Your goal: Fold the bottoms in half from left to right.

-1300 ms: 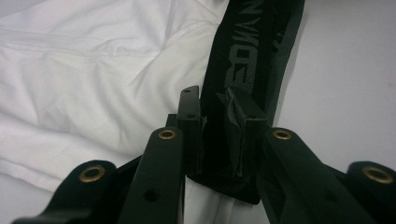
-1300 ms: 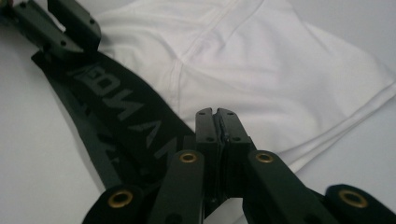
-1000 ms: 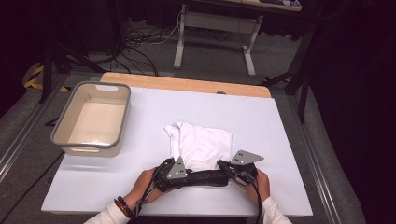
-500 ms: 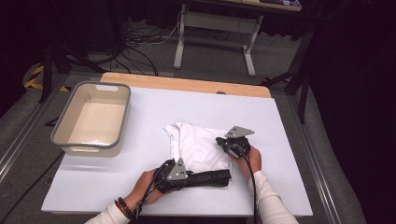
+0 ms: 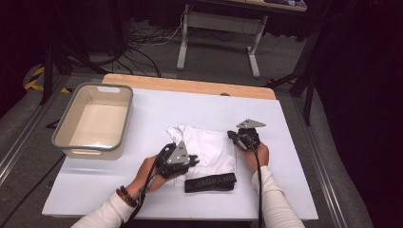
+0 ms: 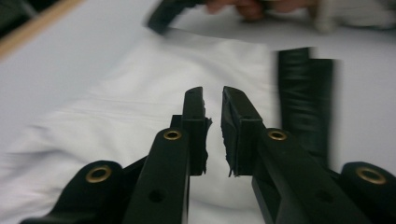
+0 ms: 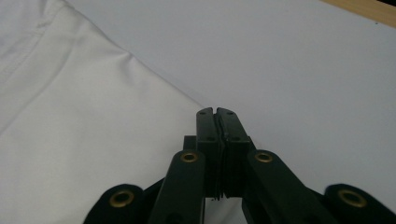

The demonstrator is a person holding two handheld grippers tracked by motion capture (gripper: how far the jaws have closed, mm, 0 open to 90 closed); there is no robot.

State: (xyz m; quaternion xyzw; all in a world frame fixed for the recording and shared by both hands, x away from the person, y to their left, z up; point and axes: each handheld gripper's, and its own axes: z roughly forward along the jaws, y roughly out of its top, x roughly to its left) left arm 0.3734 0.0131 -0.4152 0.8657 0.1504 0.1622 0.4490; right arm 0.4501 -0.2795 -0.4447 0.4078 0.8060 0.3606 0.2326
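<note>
A folded white cloth [image 5: 209,147] lies in the middle of the white table [image 5: 157,109]. A black folded band with lettering [image 5: 210,182] lies flat just in front of it. My left gripper [image 5: 192,159] hovers over the cloth's near left part; its jaws have just been closing and a narrow gap stays between them with nothing in it. In the left gripper view the left gripper [image 6: 212,93] points across the cloth [image 6: 116,116] with the band [image 6: 303,93] to the right. My right gripper [image 5: 233,135] is shut at the cloth's right edge. The right gripper [image 7: 215,111] holds nothing over that edge of the cloth [image 7: 70,116].
A grey bin [image 5: 64,137], empty inside, stands at the table's left. A wooden strip [image 5: 190,85] runs along the far edge. Bare table [image 7: 303,70] lies to the right of the cloth. Cables and a metal stand are on the floor beyond.
The black band, held up between both grippers a second ago, now lies flat on the table. The right gripper moved to the cloth's right edge; the left let go and rose over the cloth.
</note>
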